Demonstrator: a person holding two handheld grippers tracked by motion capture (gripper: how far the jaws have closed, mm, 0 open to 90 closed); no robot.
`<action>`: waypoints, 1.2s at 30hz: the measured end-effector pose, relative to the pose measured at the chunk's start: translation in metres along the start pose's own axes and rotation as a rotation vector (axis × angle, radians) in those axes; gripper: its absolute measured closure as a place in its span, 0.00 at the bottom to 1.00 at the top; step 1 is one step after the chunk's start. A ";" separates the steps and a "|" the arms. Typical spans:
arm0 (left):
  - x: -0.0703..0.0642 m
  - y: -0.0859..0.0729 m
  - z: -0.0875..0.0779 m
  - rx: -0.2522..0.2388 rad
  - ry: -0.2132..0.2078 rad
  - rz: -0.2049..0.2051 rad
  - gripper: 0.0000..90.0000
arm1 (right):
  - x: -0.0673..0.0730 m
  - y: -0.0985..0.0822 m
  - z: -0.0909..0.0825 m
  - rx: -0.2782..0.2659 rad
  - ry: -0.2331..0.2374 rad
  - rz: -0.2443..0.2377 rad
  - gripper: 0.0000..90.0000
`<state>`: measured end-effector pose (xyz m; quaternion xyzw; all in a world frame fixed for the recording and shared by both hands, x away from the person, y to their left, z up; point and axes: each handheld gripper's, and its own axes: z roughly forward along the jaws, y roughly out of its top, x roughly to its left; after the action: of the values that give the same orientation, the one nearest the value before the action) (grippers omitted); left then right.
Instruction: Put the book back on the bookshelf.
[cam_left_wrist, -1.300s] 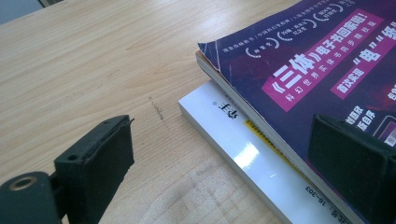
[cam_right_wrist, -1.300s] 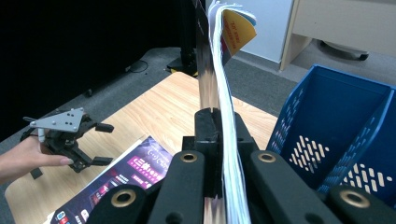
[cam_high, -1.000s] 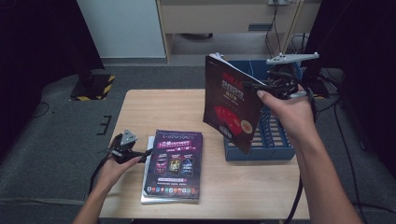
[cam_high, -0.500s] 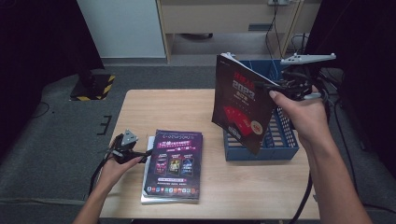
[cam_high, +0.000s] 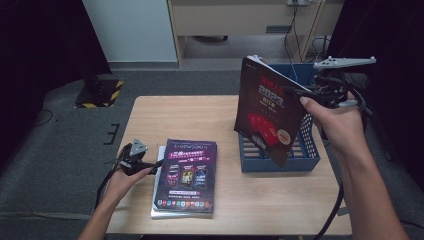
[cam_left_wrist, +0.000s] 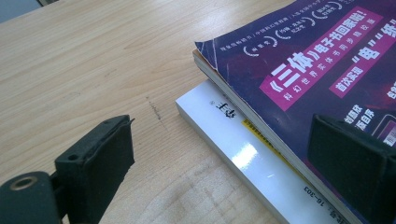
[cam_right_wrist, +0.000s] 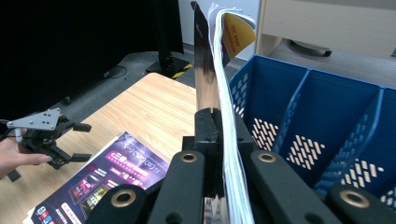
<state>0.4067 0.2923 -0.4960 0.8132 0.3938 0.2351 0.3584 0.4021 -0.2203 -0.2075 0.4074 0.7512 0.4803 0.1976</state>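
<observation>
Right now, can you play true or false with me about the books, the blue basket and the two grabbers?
1. The right gripper is clamped on a dark magazine. True.
2. The magazine lies flat on the table. False: it is held upright over the blue basket.
3. The left gripper is open. True.
4. The left gripper holds the purple book. False: its jaws are open beside the stack, gripping nothing.
5. The purple book lies on a white book. True.
</observation>
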 end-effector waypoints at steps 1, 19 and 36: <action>0.000 0.000 0.000 0.001 0.000 0.001 0.08 | -0.001 0.000 -0.001 -0.001 0.000 0.001 0.97; -0.002 0.000 0.001 0.005 -0.005 0.010 0.08 | -0.012 -0.001 -0.008 0.001 -0.050 0.024 0.97; -0.003 0.000 0.002 0.008 -0.007 0.012 0.08 | -0.012 0.008 0.007 0.012 -0.117 0.032 0.97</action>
<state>0.4060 0.2891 -0.4977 0.8177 0.3885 0.2327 0.3554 0.4174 -0.2240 -0.2052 0.4477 0.7346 0.4544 0.2312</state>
